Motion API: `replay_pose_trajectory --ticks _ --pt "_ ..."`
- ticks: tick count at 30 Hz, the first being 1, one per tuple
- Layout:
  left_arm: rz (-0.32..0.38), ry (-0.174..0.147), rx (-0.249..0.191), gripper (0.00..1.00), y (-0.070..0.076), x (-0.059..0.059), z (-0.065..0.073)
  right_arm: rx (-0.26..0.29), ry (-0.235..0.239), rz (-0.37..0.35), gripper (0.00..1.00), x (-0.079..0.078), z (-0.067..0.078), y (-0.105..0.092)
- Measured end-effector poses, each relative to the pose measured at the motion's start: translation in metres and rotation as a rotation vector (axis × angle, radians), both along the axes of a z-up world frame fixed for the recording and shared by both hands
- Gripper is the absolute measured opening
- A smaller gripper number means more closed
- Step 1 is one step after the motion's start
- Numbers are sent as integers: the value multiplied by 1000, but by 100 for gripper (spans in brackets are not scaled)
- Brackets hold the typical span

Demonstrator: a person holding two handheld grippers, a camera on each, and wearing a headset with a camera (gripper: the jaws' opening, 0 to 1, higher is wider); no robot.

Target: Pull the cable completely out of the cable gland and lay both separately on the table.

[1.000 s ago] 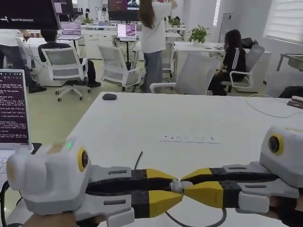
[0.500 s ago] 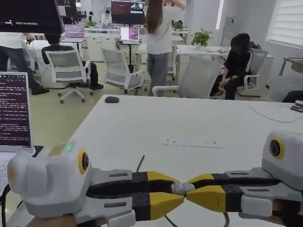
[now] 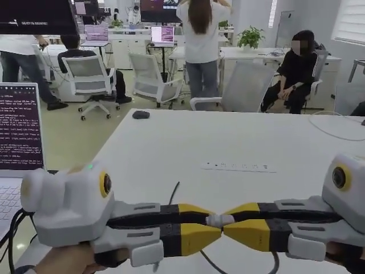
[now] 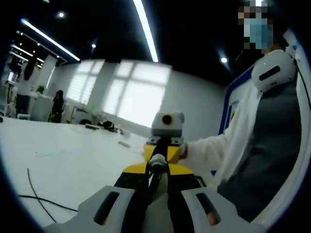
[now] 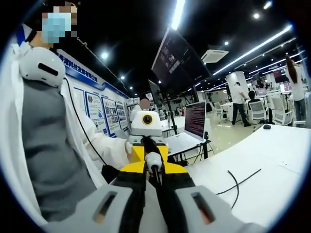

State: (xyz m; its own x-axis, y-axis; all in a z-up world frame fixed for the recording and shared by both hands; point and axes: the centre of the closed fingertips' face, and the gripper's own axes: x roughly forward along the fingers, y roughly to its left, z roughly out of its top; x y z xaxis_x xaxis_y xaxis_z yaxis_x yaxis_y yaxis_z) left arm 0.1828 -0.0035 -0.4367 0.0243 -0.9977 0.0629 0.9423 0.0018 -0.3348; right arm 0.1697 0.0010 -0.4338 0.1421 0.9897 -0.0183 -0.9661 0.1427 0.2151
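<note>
Cable gland (image 3: pixel 213 220) between left hand-held gripper (image 3: pixel 207 224), right hand-held gripper (image 3: pixel 227 222), both clamped

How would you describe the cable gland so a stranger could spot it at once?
Start at the near edge of the big white table, where the left gripper and right gripper meet tip to tip. Pinched between their yellow jaw tips is the cable gland: a small, pale, rounded fitting, unlike the thin black cable trailing across the table.
</note>
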Motion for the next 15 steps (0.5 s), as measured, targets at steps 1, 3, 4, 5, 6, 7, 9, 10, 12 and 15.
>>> replay_pose_trajectory --ticks 1,3,4,5,6,7,9,10,12,15 --pt "-3 14 -3 13 0 1 0 -2 -16 -2 8 0 0 -1" --pt "-18 86 -16 13 -2 0 -1 -17 -93 -10 8 0 0 -3" --pt "-25 104 -18 13 -3 0 -1 -19 -118 -11 8 -1 0 -4" --pt "-21 92 -16 13 -4 1 -2 -19 -112 -12 8 -1 0 -5" --pt "-41 117 -4 13 -6 -1 -3 -27 -137 -3 8 -3 -2 -7" --pt "-47 129 5 13 -8 -1 -4 -44 -207 -6 8 -2 -2 -8" --pt "-60 129 16 13 -10 0 -5 -73 -314 -2 8 -4 -3 -10" --pt "-63 133 19 14 -11 0 -5 -80 -361 -6 9 -4 -3 -10" --pt "-68 122 31 14 -13 0 -5 -83 -365 -10 9 -4 -5 -12" --pt "-57 69 36 14 -15 1 -3 -75 -387 -22 10 0 -5 -15"
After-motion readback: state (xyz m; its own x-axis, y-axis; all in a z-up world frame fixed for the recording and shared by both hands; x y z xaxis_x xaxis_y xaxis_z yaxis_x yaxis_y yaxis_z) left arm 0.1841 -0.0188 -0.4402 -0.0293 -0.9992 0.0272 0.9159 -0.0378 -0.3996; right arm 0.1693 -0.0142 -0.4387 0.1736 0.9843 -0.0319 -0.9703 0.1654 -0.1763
